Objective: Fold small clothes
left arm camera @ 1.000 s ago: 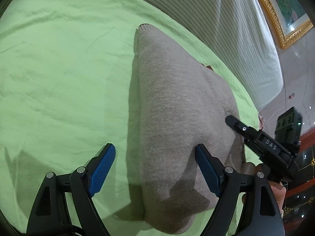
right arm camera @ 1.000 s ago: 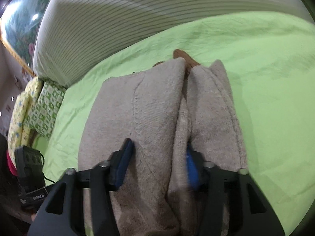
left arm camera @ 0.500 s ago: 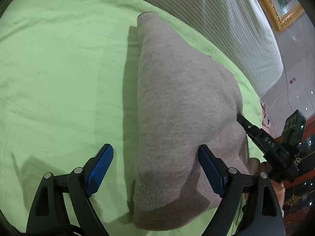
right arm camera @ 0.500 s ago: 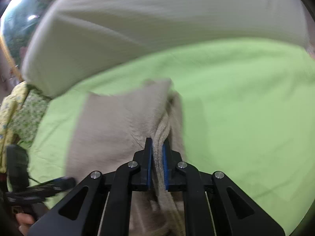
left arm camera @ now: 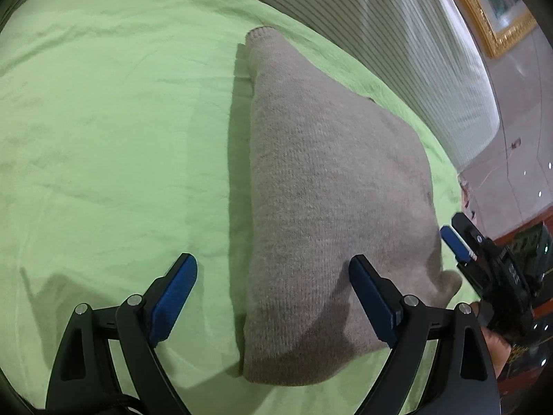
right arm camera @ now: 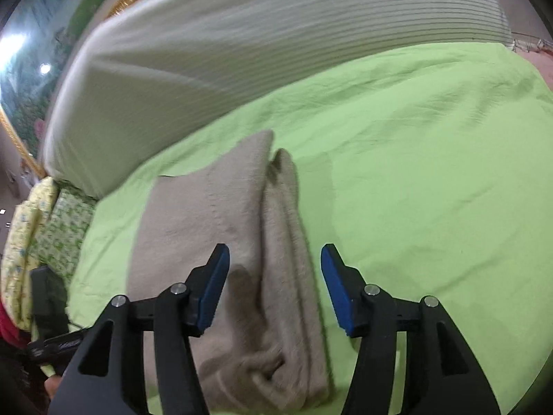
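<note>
Now the beige knit sweater (left arm camera: 331, 207) lies folded, left fingers spread, right fingers opening

Right wrist view is motion-blurred: knit texture of the beige sweater (right arm camera: 221, 228) and stripes of the striped bolster (right arm camera: 242, 52) behind it are smeared. The sweater's near end is cut off by the lower edge. Beside the sweater, the left gripper (right arm camera: 52, 342) shows only in part at the frame's left edge; jaws unreadable there. The gold picture frame (left arm camera: 484, 24) beyond the bolster is cropped, its picture too small to tell.
</note>
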`<act>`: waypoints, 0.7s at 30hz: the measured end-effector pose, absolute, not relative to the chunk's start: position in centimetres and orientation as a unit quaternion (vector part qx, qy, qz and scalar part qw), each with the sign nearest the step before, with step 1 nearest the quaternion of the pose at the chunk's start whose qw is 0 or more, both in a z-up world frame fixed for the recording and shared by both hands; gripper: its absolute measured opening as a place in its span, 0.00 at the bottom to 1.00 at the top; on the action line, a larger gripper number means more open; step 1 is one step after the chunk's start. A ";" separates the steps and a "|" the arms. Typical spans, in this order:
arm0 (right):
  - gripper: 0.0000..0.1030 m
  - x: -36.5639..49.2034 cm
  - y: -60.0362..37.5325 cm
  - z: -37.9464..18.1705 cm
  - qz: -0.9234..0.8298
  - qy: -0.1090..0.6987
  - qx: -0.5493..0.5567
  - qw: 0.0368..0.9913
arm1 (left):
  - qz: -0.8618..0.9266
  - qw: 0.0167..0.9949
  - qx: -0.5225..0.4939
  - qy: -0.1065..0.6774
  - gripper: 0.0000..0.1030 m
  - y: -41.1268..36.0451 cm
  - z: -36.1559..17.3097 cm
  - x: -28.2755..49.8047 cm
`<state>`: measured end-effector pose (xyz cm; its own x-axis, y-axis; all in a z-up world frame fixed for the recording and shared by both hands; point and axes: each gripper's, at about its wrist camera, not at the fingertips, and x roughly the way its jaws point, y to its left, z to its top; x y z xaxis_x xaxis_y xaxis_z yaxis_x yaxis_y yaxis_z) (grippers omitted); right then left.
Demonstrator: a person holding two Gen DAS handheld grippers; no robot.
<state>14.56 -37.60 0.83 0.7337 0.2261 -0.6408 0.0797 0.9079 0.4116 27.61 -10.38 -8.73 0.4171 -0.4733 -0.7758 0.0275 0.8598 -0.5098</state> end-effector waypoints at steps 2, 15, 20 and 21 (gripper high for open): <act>0.64 15.1 -37.5 1.2 0.051 0.366 0.209 0.906 | -0.153 0.814 -0.220 0.516 0.88 -10.1 -8.5 27.9; 0.64 19.4 -36.7 -1.5 0.089 0.421 0.192 0.882 | -0.168 0.808 -0.223 0.518 0.96 -10.4 -9.2 31.4; 0.64 20.3 -36.9 -2.3 0.100 0.429 0.205 0.874 | -0.174 0.815 -0.210 0.512 0.99 -11.5 -9.7 33.1; 0.64 20.4 -36.9 -2.5 0.104 0.430 0.208 0.872 | -0.176 0.817 -0.208 0.508 0.97 -11.8 -9.7 33.3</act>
